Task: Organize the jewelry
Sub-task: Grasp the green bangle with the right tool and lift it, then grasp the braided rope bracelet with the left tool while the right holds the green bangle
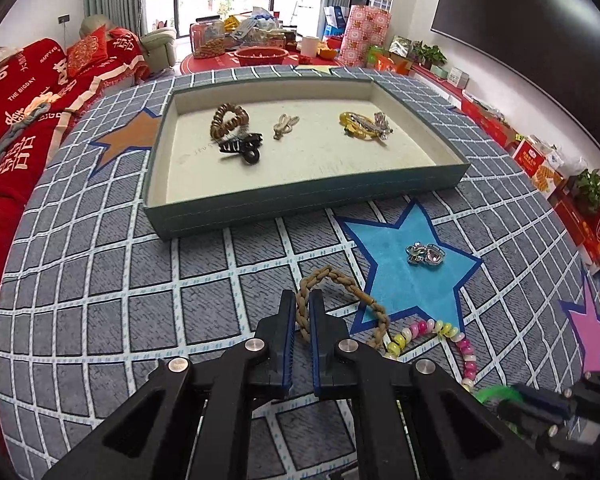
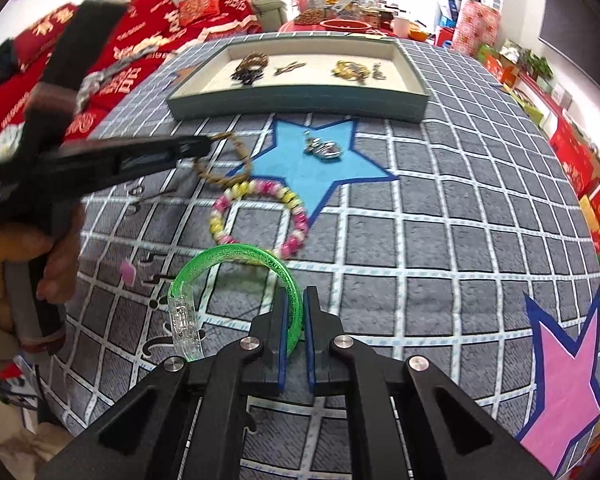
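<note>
Biggest thing on your bench (image 1: 100,280) is the tray (image 1: 300,208) at the far side, already carrying a brown coiled band (image 1: 228,120), a black claw clip (image 1: 242,147), a small pale hair clip (image 1: 284,125) and a yellow bracelet (image 1: 358,124) with a silver piece lying against it.

Your left tool (image 1: 304,300) is nearly closed, fingers pinched on one side of the braided brown bracelet (image 1: 340,288), with the loop sticking out past the tips toward the blue star (image 1: 408,276).

Your right tool (image 2: 298,304) is just as tight, clamped on the rim of the green bangle (image 2: 236,256), which arcs off to its left; the clear clasp end sits beside the left finger.

The pink-and-yellow beaded bracelet (image 2: 260,216) lies just past the bangle, between your two tools, touching the braided one.

The little silver brooch (image 1: 425,254) sits on the blue star, well apart from both tools.
</note>
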### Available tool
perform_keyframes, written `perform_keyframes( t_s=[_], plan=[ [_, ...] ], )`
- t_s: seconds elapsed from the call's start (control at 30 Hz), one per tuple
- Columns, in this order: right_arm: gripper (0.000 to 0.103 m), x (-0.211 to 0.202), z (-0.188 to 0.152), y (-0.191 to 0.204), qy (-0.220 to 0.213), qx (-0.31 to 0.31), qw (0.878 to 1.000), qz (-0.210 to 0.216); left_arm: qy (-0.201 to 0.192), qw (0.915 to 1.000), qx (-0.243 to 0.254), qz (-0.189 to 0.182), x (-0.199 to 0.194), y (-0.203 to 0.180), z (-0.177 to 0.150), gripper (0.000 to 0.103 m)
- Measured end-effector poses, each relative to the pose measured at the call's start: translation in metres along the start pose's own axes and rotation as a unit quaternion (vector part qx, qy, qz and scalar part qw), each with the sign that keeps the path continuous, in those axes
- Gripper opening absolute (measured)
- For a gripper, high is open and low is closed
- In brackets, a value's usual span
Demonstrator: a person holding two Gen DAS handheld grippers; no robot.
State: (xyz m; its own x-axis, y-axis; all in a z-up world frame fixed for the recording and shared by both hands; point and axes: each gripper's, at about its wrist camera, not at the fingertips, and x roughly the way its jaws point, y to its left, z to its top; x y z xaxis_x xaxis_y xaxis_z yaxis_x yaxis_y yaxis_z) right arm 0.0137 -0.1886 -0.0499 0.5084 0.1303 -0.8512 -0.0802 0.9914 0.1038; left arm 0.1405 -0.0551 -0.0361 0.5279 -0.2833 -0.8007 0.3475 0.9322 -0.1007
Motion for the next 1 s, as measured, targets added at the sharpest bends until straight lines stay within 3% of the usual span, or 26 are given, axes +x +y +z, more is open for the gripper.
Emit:
perform_keyframes(
  t_s=[0.6,0.93,0.97,1.0],
  plan=[
    [0.008,-0.019,0.02,-0.04,-0.025,0.065,0.997,0.019,-0.035,0.9992,-0.015,-0.012,-0.039,0.011,0.0,0.02],
    [0.008,-0.017,0.015,-0.043,-0.024,0.075,0.996,0.03,-0.015,0.9982,-0.043,0.04,-0.027,0.019,-0.005,0.021],
    [0.008,-0.017,0.014,-0.044,-0.025,0.077,0.996,0.031,-0.015,0.9979,-0.045,0.046,-0.026,0.021,-0.006,0.024],
    [0.008,-0.018,0.014,-0.045,-0.025,0.078,0.996,0.032,-0.014,0.9975,-0.046,0.051,-0.025,0.022,-0.007,0.037]
  ],
)
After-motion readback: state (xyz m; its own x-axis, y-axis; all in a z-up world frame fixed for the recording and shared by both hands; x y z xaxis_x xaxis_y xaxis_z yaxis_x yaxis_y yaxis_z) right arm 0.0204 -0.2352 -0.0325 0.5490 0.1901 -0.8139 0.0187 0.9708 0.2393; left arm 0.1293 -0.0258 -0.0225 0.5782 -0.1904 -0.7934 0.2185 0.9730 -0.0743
